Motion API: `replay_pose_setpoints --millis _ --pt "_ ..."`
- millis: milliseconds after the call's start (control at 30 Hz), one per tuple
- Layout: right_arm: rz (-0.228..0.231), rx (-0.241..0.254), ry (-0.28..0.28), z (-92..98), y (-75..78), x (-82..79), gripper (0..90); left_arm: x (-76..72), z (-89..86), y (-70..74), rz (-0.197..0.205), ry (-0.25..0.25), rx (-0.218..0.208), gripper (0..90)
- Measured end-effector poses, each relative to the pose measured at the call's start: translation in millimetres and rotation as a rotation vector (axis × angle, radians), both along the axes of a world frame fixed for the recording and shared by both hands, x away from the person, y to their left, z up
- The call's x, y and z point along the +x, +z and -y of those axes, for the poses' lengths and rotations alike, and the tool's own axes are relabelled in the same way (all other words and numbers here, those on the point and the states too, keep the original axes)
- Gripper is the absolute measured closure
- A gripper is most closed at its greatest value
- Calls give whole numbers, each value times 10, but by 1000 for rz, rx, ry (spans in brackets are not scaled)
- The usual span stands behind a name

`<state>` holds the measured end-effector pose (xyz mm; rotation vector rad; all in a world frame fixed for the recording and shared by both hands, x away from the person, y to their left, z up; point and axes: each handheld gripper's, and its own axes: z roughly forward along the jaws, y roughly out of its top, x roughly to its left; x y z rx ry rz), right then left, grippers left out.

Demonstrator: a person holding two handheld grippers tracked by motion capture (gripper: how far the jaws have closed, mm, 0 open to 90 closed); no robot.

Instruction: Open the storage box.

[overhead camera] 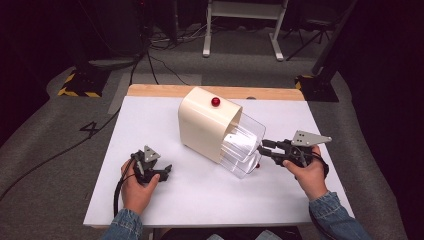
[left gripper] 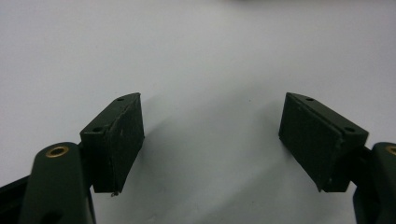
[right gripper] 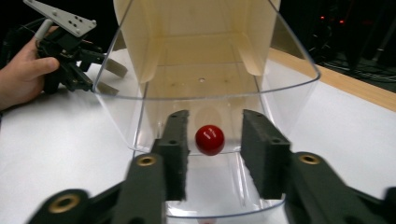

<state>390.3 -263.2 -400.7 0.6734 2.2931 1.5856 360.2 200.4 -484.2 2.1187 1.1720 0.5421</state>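
A cream box stands tilted across the middle of the white table, a red ball on its top. Its clear curved cover faces my right gripper. In the right gripper view the open gripper points into the clear cover, and a red knob sits between the two pads without being squeezed. That knob peeks out under the cover's edge. My left gripper rests low over the table, open and holding nothing.
A wooden strip runs along the table's far edge. Cables and stand feet lie on the grey floor beyond. The left hand and its gripper show beyond the cover in the right gripper view.
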Motion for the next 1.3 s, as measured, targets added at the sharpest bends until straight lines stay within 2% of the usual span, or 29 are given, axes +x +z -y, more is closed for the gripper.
replay_pose_setpoints --millis 267,533,700,833,967,1000,1033,1100,1233,1300 --pt "11 -10 -18 135 20 -74 563 -12 11 2 6 1 7 226" --pt "14 -59 -61 393 60 -160 470 9 -9 -1 -9 1 -9 225" --pt "-10 -102 -95 622 46 -225 439 16 -17 0 -16 2 -15 225" --pt "-49 -126 -127 806 -23 -271 400 28 -24 2 -30 4 -29 225" --pt "-79 -153 -147 949 -87 -293 365 5 -20 16 -15 -6 -24 250" --pt "-85 -158 -152 975 -100 -299 357 -11 -21 25 -49 -5 -29 252" --pt "-85 -158 -152 975 -100 -299 357 -28 -32 31 -57 -2 -37 252" --pt "-92 -168 -160 1029 -131 -308 346 -68 -61 55 -76 -9 -21 252" --pt "-119 -196 -180 1138 -247 -327 308 -147 -104 57 -83 -21 -21 239" --pt "-118 -209 -180 1154 -275 -325 294 -182 -129 54 -81 -21 -24 239"
